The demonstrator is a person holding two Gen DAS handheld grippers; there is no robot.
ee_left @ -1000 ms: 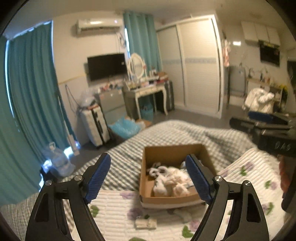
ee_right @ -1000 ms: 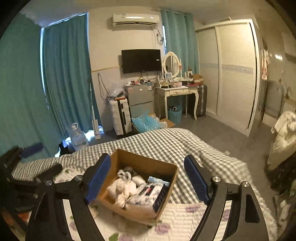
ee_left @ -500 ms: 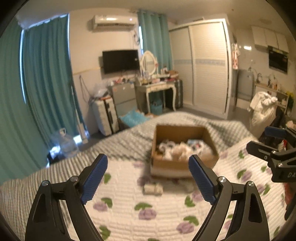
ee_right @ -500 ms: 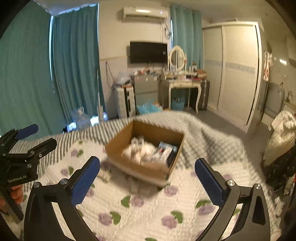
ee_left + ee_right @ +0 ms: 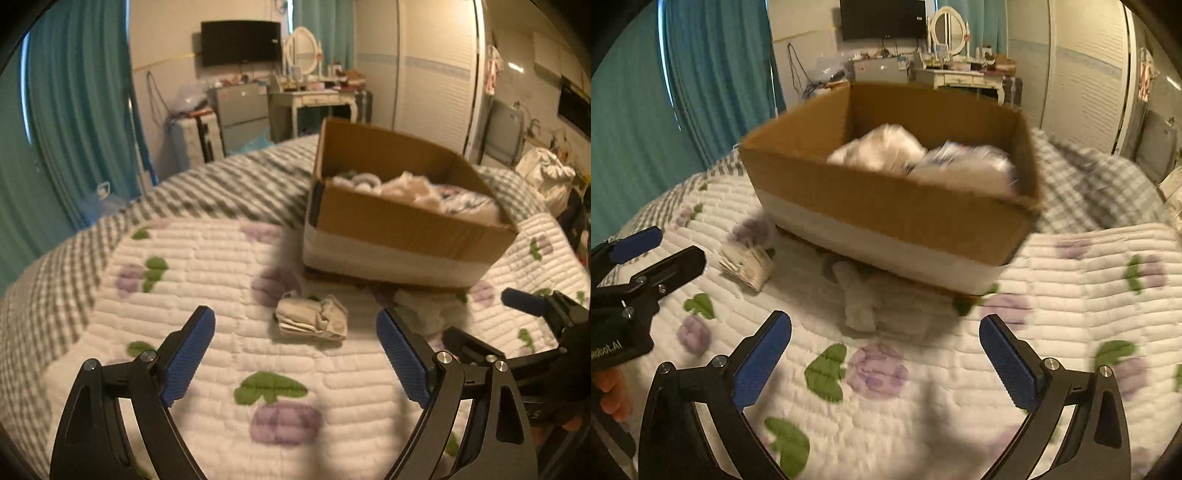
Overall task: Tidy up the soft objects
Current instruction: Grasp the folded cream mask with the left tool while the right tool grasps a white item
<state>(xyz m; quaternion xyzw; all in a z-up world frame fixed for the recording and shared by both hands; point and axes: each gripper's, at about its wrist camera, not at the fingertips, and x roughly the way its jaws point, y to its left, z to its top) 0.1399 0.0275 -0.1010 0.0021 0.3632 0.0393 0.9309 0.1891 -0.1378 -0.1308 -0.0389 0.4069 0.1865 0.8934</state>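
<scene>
A cardboard box [image 5: 402, 221] holding several white soft items sits on the quilted bed; it also shows in the right wrist view [image 5: 886, 206]. A beige folded cloth [image 5: 312, 319] lies on the quilt just ahead of my open, empty left gripper [image 5: 295, 354]; the right wrist view shows it too [image 5: 748, 266]. A white sock [image 5: 858, 299] lies by the box's front edge, just ahead of my open, empty right gripper [image 5: 884, 354]. The sock is blurred in the left wrist view [image 5: 428, 310]. Each gripper appears at the edge of the other's view.
The bed has a white quilt [image 5: 207, 280] with purple and green print over a grey checked blanket [image 5: 236, 192]. Teal curtains, a suitcase, a dressing table, a wall TV and a wardrobe stand beyond the bed.
Both grippers have dropped lower and closer to the quilt and the box. The box now looms large, and the cloth and sock lie just before the open jaws.
</scene>
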